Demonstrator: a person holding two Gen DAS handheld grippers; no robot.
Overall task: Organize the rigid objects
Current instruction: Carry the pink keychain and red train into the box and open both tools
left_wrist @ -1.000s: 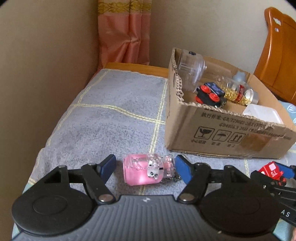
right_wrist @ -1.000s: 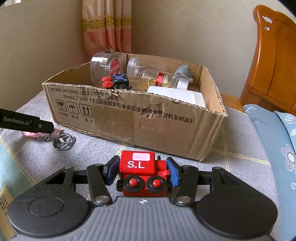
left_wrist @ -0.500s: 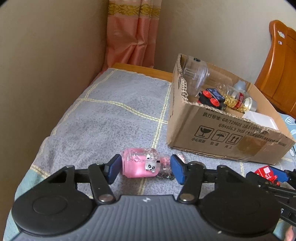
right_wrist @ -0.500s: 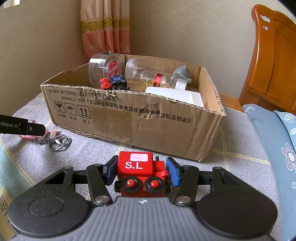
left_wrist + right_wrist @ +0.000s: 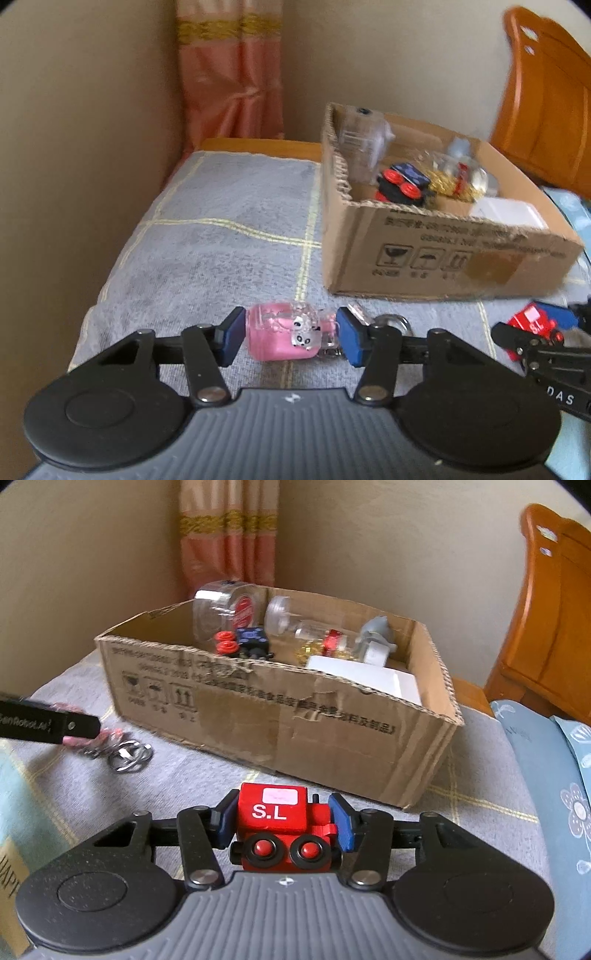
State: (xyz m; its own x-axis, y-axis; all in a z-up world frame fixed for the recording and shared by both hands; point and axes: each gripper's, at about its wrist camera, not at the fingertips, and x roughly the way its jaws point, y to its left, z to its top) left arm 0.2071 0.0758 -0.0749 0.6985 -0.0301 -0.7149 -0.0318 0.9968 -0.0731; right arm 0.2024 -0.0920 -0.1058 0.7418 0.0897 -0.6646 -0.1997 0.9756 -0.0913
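Note:
My left gripper (image 5: 290, 338) is shut on a pink keychain charm (image 5: 284, 334) with a small panda on it; its metal rings (image 5: 393, 321) trail to the right. It sits low over the grey blanket (image 5: 221, 236). My right gripper (image 5: 282, 821) is shut on a red toy train (image 5: 282, 827) marked "S.L", held above the blanket in front of the cardboard box (image 5: 295, 716). The box also shows in the left wrist view (image 5: 443, 258), ahead and to the right. The train (image 5: 533, 325) shows at the right edge there.
The box holds clear plastic jars (image 5: 225, 609), a blue and red toy car (image 5: 247, 644), a bottle of yellow capsules (image 5: 321, 642), a grey figure (image 5: 376, 635) and a white case (image 5: 369, 675). A wooden headboard (image 5: 554, 609), a blue pillow (image 5: 554, 775) and a curtain (image 5: 229, 81) are nearby.
My left gripper has closed onto the pink charm. Both views have shifted: the box now sits farther away and more to the right, and both held things are lifted.

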